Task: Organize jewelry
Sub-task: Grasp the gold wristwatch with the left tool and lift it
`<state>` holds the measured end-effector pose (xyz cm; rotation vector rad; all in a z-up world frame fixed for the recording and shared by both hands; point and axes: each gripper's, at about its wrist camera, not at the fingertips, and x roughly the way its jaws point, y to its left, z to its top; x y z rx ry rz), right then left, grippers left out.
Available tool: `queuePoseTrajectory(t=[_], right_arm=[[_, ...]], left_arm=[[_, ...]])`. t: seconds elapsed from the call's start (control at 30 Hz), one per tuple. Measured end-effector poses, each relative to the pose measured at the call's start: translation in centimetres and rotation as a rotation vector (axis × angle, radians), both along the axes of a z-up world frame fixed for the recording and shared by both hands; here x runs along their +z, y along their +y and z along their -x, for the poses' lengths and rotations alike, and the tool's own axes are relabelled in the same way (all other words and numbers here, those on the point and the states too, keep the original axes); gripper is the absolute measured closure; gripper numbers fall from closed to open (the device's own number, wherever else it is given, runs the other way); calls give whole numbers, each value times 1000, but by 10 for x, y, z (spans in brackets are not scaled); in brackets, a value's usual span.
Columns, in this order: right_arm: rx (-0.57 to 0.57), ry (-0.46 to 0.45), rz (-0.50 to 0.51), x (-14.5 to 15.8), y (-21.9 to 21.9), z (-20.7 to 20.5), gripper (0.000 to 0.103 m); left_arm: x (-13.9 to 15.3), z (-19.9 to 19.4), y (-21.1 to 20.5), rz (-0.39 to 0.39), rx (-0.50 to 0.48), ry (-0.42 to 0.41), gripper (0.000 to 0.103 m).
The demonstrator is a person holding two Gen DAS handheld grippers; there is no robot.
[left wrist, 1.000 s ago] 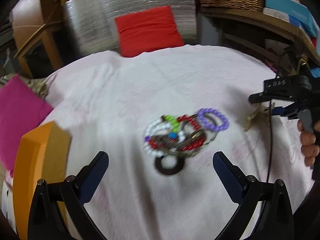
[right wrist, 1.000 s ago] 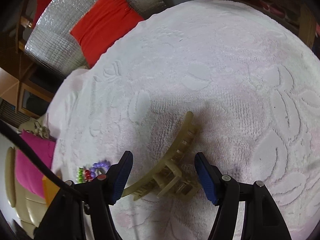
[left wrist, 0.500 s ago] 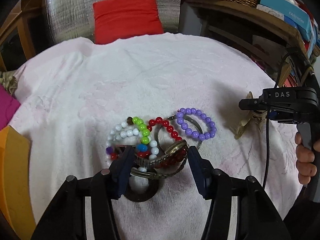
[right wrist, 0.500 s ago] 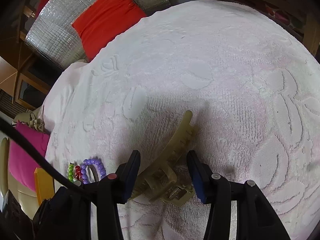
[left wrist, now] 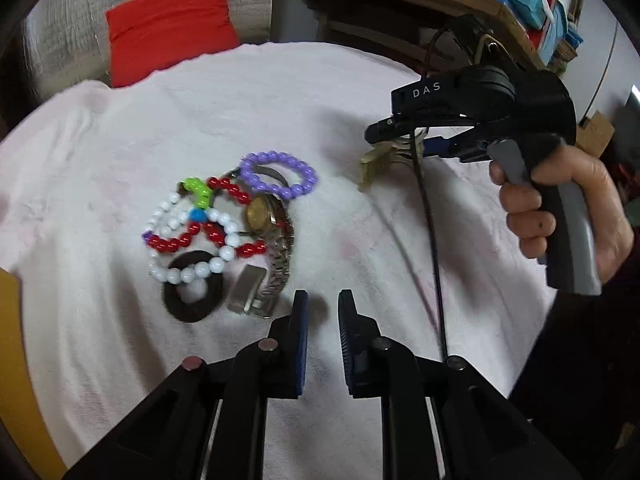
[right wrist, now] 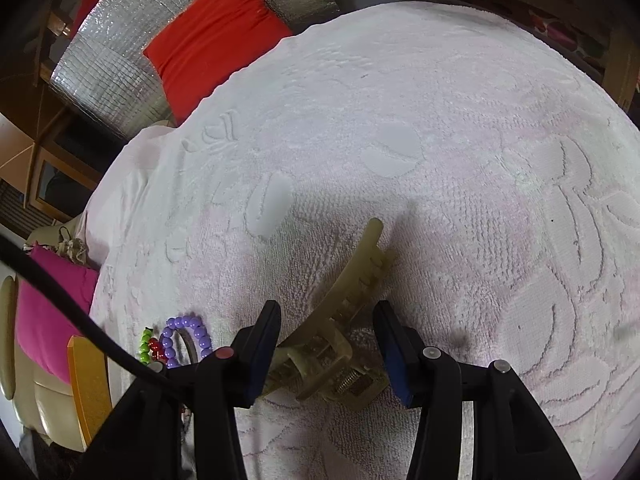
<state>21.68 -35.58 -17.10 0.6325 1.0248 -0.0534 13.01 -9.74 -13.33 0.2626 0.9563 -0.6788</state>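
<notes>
A tangle of jewelry lies on the pale pink towel: a purple bead bracelet at its far edge, red and white bead strands looped together with a green and a blue bead, a gold-faced metal watch, and a dark hair ring nearest the camera. The left gripper sits just right of the watch; its jaws have just been closing and stand nearly together with nothing between them. The right gripper straddles a translucent olive claw clip lying on the towel; its left pad seems to touch the clip, though contact on the other side is unclear.
</notes>
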Motion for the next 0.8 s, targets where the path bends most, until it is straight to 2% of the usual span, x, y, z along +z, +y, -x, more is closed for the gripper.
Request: queuePoseTrajectory(t=[0.03,0.07,0.17,0.3,0.37,0.53,0.6,0.7,0.8], right_arm=[[-5,0,-2,0,0,0,50],[-8,1,-2,0,0,1,50],[-15,1,3,1,2,1,50],[-13,-3,1,1,2,2,50],[-9,-6,-5,0,0,2,50],[16,-12,3,0,-1,3,53],[20,-18,4,1,-1,5,61],[26,-32,5,2,-2,7,64],[32,-51,-2,5,-1,10,67]], left_arm=[[2,-1,2,3,22,-11,87],[4,-7,7,17,57,-10,82],[8,-20,14,67,125,-12,62],[5,-20,0,75,89,6,62],[-1,-18,-10,49,70,12,62],[-22,-36,-16,-16,122,67,71],[-22,-40,-13,11,149,92,77],[-23,-42,-8,18,168,102,88],[-21,-41,0,51,162,121,92]])
